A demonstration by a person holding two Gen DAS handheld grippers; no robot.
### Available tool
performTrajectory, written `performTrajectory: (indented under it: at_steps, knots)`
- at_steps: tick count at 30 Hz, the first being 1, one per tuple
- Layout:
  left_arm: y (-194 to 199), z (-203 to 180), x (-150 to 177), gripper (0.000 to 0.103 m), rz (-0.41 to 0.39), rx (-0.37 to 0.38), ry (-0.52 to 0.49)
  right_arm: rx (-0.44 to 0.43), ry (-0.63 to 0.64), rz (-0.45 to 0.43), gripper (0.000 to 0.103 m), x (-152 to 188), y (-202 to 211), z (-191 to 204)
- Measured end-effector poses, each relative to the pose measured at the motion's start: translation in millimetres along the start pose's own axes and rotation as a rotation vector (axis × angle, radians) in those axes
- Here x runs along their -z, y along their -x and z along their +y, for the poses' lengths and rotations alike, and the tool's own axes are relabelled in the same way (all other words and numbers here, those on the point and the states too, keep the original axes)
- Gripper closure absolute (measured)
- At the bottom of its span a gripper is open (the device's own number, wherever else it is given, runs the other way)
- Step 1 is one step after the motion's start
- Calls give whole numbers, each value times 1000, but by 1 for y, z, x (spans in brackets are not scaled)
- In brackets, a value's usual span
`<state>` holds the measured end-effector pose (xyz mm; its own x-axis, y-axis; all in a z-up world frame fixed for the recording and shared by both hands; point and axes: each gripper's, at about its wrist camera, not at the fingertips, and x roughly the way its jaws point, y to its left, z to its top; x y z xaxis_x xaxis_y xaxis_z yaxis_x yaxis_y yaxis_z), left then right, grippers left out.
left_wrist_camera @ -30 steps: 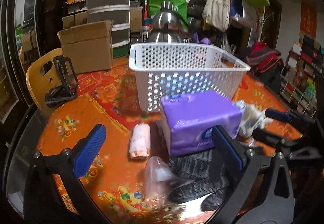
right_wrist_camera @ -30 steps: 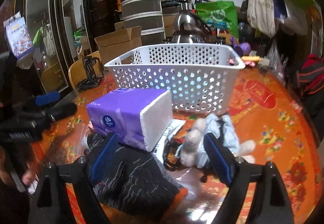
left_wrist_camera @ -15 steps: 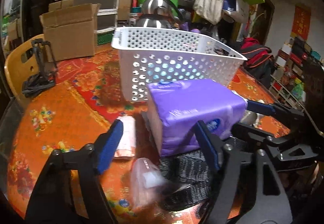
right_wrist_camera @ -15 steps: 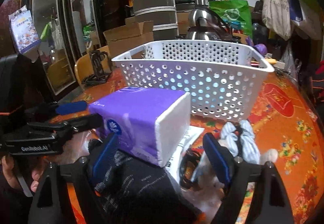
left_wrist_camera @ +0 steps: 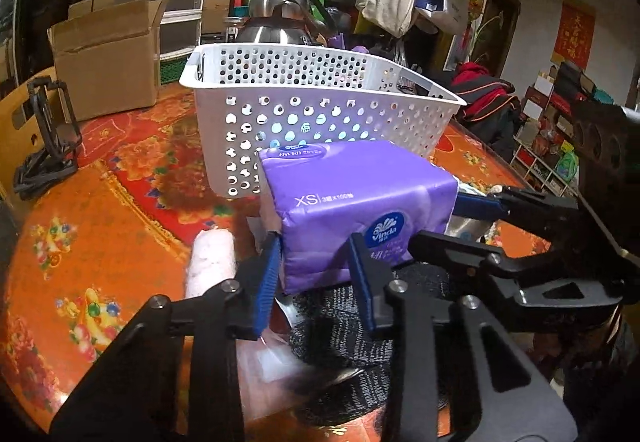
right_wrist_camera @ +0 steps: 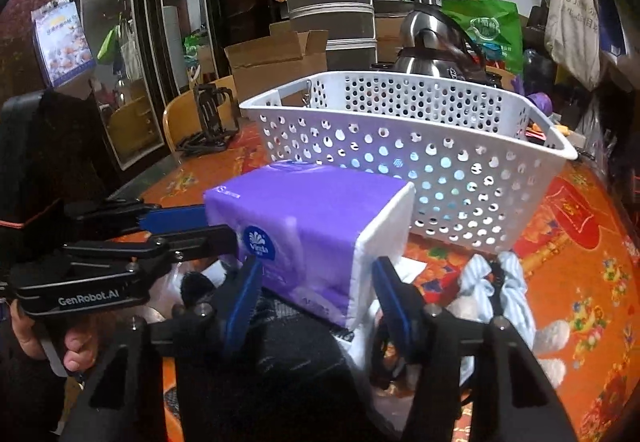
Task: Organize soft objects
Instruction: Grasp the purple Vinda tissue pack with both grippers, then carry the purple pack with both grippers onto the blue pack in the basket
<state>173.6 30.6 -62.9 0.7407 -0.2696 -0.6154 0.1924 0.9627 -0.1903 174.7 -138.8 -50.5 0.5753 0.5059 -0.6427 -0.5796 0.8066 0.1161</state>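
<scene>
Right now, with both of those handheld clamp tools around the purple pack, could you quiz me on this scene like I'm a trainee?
1. True or false: the purple plastic-wrapped tissue pack already lies inside the white perforated plastic basket.
2. Which tools have their jaws at the tissue pack? A) left gripper only B) right gripper only C) both
3. Fill in: the rolled pink cloth lies on the orange floral ____.

Key:
1. False; the tissue pack is in front of the basket, outside it.
2. C; each gripper's jaws flank one end of the pack.
3. Tablecloth.
</scene>
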Motion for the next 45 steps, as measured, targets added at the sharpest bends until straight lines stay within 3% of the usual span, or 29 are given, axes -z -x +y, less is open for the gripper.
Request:
performTrajectory:
  at_steps: [3, 5, 11, 18, 28, 40, 45]
  knots:
    - [0, -1, 0, 74, -4, -7, -21, -3, -14, 3, 61, 0, 1, -6]
    - [-1, 2, 0, 74, -1, 7, -9, -6, -25, 8, 64, -1, 0, -10]
    - [0, -5, 1, 74, -8, -13, -30, 44, 8, 14, 65, 1, -1, -2]
    - [17, -20, 4, 74, -52, -50, -69, 63, 18, -37, 68, 6, 13, 8]
    - [63, -45, -1, 74, -154, -96, -98, 103, 52, -151, 68, -2, 66, 27]
    - [104, -80, -24, 74, -255, -131, -156, 138, 70, -220, 69, -26, 109, 26]
    - [106, -84, -54, 74, -266, -121, -161, 129, 55, -230, 69, -53, 112, 14]
